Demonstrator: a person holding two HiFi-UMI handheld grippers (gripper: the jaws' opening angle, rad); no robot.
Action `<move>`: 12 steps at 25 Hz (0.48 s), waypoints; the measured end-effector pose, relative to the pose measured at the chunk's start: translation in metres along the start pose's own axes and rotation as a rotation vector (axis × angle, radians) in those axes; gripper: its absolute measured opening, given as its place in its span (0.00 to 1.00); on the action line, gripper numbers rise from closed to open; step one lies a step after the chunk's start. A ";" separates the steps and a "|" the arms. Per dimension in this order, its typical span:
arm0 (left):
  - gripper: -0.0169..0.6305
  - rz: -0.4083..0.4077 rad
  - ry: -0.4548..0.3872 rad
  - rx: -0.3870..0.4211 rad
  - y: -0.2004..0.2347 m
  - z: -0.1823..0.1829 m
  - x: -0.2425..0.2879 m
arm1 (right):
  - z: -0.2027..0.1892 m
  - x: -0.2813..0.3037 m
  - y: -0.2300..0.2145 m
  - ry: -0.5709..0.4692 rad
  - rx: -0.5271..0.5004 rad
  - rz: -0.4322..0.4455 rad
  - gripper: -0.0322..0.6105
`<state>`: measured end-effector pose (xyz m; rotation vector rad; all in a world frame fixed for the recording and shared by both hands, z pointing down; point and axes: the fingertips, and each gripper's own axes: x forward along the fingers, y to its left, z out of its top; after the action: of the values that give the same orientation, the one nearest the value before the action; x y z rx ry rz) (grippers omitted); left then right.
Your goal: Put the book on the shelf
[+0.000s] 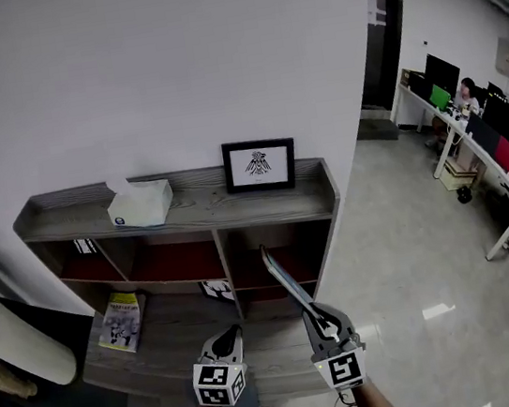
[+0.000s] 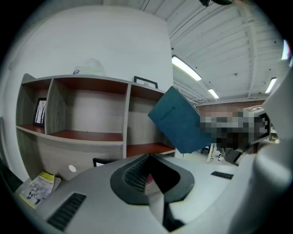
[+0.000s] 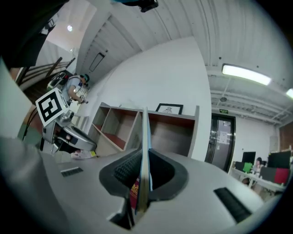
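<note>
Your right claw (image 1: 317,319) is clamped on the blue book (image 1: 288,283). The book is held edge-up in the air, in front of the right-hand compartment of the shelf (image 1: 190,219) and not yet placed in it. Your left claw (image 1: 228,337) is just beside the right one, with its jaws together and nothing between them. On top of the shelf stand a tissue box (image 1: 140,203) and a framed picture (image 1: 259,164). A magazine (image 1: 122,322) lies on the lower ledge, at the left.

Two: left gripper (image 1: 225,335), right gripper (image 1: 316,317). One each: book (image 1: 285,283), shelf (image 1: 237,212), tissue box (image 1: 139,205), magazine (image 1: 122,322).
</note>
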<state>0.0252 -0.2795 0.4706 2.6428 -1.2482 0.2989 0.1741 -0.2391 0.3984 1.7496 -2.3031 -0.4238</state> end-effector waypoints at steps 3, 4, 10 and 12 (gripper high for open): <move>0.04 -0.001 0.005 -0.010 0.015 -0.002 0.006 | 0.003 0.016 0.004 0.040 -0.133 0.006 0.14; 0.04 0.000 0.007 -0.013 0.020 -0.003 0.008 | 0.003 0.020 0.006 0.053 -0.180 0.007 0.14; 0.04 0.003 0.010 -0.030 0.045 -0.006 0.019 | -0.003 0.046 0.025 0.071 -0.517 0.042 0.14; 0.04 0.001 0.008 -0.032 0.050 -0.006 0.022 | -0.009 0.051 0.031 0.077 -0.611 0.064 0.14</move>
<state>-0.0007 -0.3253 0.4871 2.6124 -1.2414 0.2867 0.1354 -0.2815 0.4178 1.3553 -1.8884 -0.9129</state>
